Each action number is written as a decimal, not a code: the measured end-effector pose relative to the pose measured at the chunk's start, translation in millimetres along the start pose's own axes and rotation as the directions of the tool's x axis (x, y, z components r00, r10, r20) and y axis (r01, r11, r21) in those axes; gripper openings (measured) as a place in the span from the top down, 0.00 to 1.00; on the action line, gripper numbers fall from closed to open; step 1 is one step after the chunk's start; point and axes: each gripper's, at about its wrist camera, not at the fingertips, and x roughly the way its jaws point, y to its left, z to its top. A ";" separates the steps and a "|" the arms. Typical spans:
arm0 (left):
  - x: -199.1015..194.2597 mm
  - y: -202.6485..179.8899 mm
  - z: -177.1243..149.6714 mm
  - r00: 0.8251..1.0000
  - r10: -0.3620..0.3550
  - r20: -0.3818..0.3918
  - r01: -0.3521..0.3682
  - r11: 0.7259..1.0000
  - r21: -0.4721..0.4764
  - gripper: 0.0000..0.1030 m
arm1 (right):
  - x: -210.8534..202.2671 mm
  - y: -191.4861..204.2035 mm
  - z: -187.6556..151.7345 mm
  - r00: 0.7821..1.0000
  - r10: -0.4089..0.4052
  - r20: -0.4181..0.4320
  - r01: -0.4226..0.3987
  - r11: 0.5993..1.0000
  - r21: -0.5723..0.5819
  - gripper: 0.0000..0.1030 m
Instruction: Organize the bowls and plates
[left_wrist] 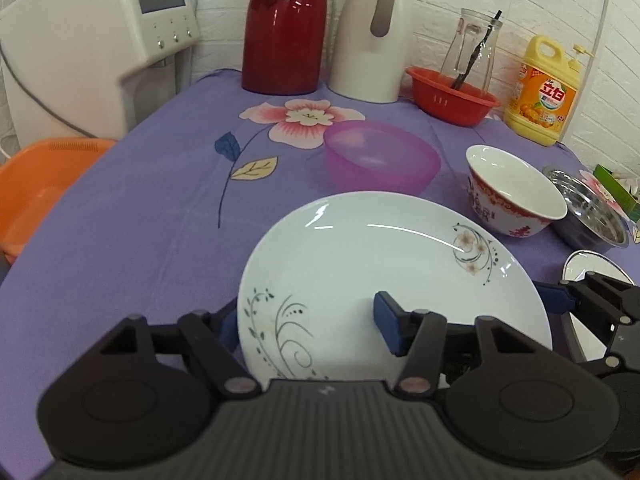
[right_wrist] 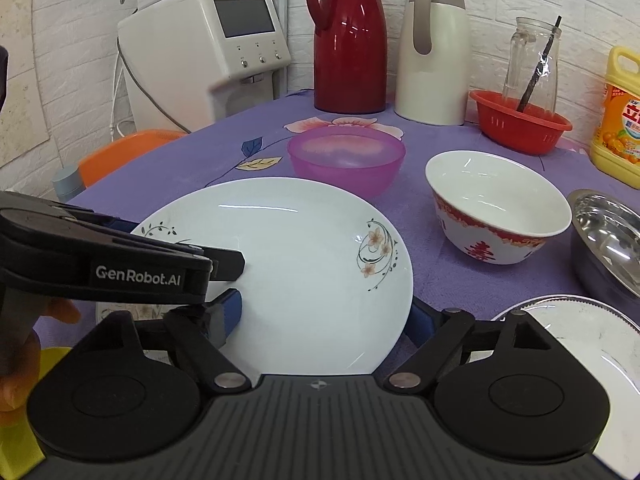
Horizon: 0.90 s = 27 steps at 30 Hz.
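A white plate with flower and vine prints (left_wrist: pixel 384 264) (right_wrist: pixel 304 268) is held tilted above the purple tablecloth. My left gripper (left_wrist: pixel 308 328) is shut on the plate's near-left rim, one finger above it and one below. My right gripper (right_wrist: pixel 328 312) is shut on the plate's near edge, one finger on top and one under its right side. A pink plastic bowl (left_wrist: pixel 380 160) (right_wrist: pixel 346 158) sits beyond the plate. A red-and-white porcelain bowl (left_wrist: pixel 512 196) (right_wrist: pixel 496 208) stands to the right.
A steel bowl (right_wrist: pixel 608 236) and a second white plate (right_wrist: pixel 580 344) lie at the right. At the back stand a red thermos (right_wrist: pixel 348 40), a white jug (right_wrist: pixel 436 56), a red basket with a glass carafe (right_wrist: pixel 520 120), and a yellow detergent bottle (left_wrist: pixel 544 92). A white appliance (right_wrist: pixel 208 52) is left.
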 end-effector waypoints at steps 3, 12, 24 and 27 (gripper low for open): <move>-6.4 0.2 4.4 1.000 0.006 0.012 -0.006 1.000 -0.021 0.46 | -7.1 1.1 1.8 1.000 0.009 0.021 -0.009 1.000 0.007 0.00; -56.2 -4.3 6.0 0.995 0.044 0.089 -0.043 0.999 -0.019 0.46 | -39.6 13.7 8.9 0.993 0.037 0.111 -0.036 0.999 -0.015 0.00; -125.0 -11.1 -61.6 0.996 0.014 0.093 -0.012 1.000 -0.026 0.45 | -112.5 52.0 -36.1 0.992 0.065 0.112 -0.062 0.998 -0.034 0.00; -136.0 -14.4 -85.9 0.997 -0.009 0.073 0.012 0.999 -0.045 0.45 | -130.1 59.3 -57.2 0.994 0.052 0.093 -0.050 0.999 -0.015 0.00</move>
